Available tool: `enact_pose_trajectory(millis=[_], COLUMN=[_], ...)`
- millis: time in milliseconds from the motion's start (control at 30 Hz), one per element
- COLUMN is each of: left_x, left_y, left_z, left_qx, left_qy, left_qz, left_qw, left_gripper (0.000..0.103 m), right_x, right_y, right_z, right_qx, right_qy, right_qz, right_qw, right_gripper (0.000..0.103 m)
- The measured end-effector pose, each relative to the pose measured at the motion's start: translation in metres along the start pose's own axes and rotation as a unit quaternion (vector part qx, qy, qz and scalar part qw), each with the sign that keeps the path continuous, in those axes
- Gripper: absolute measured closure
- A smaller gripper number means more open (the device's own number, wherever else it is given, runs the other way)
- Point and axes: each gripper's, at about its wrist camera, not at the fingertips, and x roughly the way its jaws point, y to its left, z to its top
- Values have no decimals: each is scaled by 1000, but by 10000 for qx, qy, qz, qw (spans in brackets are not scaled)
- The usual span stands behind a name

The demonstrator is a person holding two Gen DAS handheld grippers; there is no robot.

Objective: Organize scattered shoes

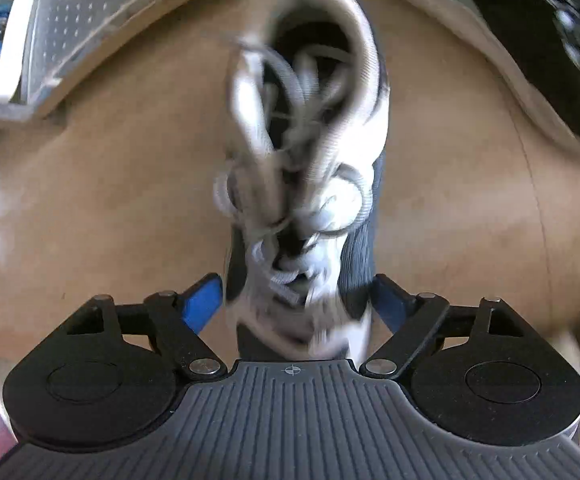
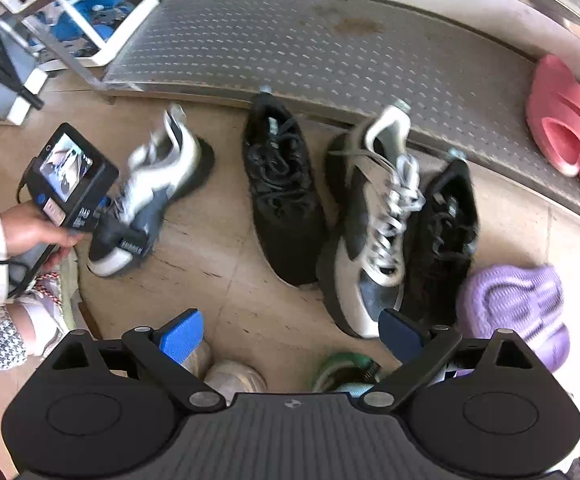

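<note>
Most of the shoes are lying on the floor (image 2: 241,292) in front of the metal shelf (image 2: 290,52). Only the pink slippers (image 2: 566,128) are sitting on the shelf. A black shoe (image 2: 281,196) is lying alone. Near it, a white and gray shoe (image 2: 374,224) is lying right against another black shoe (image 2: 442,232). A purple slipper (image 2: 518,308) is beside them, and a green shoe (image 2: 346,372) is close to the camera. So I think lots of tidying is left to do.

The left tongs (image 1: 296,300) are squeezing the toe end of the other white and gray shoe (image 1: 310,160). The shoe looks blurry and seems to be tipping up off the floor.

The right tongs (image 2: 290,334) are standing wide apart. They are holding nothing and hanging over the floor.
</note>
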Motion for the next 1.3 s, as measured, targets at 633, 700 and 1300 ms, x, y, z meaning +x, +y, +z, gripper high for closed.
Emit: enact_pose_trajectory(millis=[633,700,1300], left_x=[-177,-172,-165], left_y=[98,106,131], left_z=[-77,-77,-77], left_qx=[352,312,-186], left_qy=[-1586,-1529,-1507], left_qz=[195,203,-477], left_qw=[9865,9875,9872], left_gripper=[10,10,9], right_x=[138,154,200], right_y=[146,156,198], right_z=[46,52,71], right_qx=[1665,1677,-697], right_qy=[-207,-133,54], right_qz=[338,344,-285], right_qw=[9852,9852,9971], right_gripper=[25,25,58])
